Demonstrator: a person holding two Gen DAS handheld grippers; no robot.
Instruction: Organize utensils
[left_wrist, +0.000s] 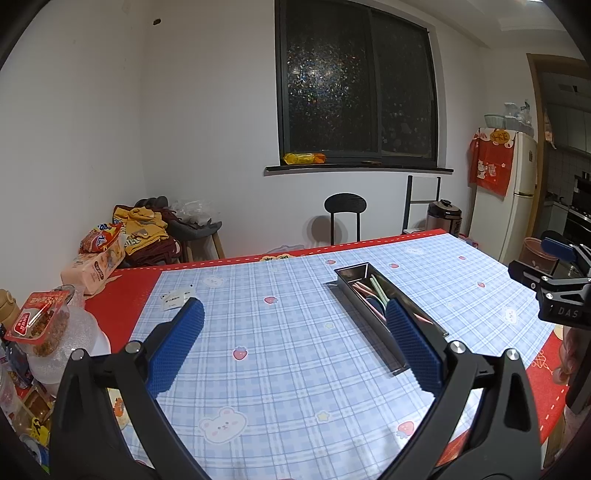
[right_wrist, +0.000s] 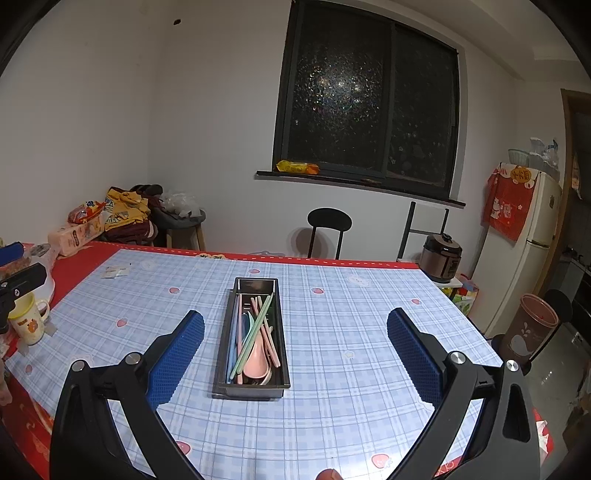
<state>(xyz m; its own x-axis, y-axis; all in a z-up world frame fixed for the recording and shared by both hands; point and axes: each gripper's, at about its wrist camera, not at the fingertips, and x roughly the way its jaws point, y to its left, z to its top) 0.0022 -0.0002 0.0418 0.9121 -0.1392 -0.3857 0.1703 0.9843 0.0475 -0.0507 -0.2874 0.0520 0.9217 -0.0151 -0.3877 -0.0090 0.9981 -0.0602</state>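
The metal tray (right_wrist: 255, 387) is sitting out on the blue plaid tablecloth (right_wrist: 351, 314), a long narrow box with its long axis running away from the right wrist camera, near end toward the gripper, far end toward the window (right_wrist: 369, 96). In the left wrist view the same tray (left_wrist: 369, 317) is lying diagonally, stretching from near the right fingertip up and left toward the black chair (left_wrist: 345, 206).

Inside it, the utensils are lying mostly lengthwise. A pink spoon (right_wrist: 256, 360) is resting with its bowl at the near end and its handle pointing away. A pale green chopstick (right_wrist: 253, 332) is crossing over it at a slight slant, near end left, far end right. Pink chopsticks (right_wrist: 271, 345) are running along the right side, and a light blue piece (right_wrist: 232, 354) is hugging the left wall.

The right gripper (right_wrist: 295, 323) is hovering above the table with its blue-padded fingers (right_wrist: 177, 354) spread wide, holding nothing, the tray showing between them. The left gripper (left_wrist: 295, 314) is likewise gaping wide and empty, its right pad overlapping the tray's middle in the picture; whether it is touching, I cannot tell.

Off to the left, a mug (right_wrist: 27, 321) is standing on the table's edge.
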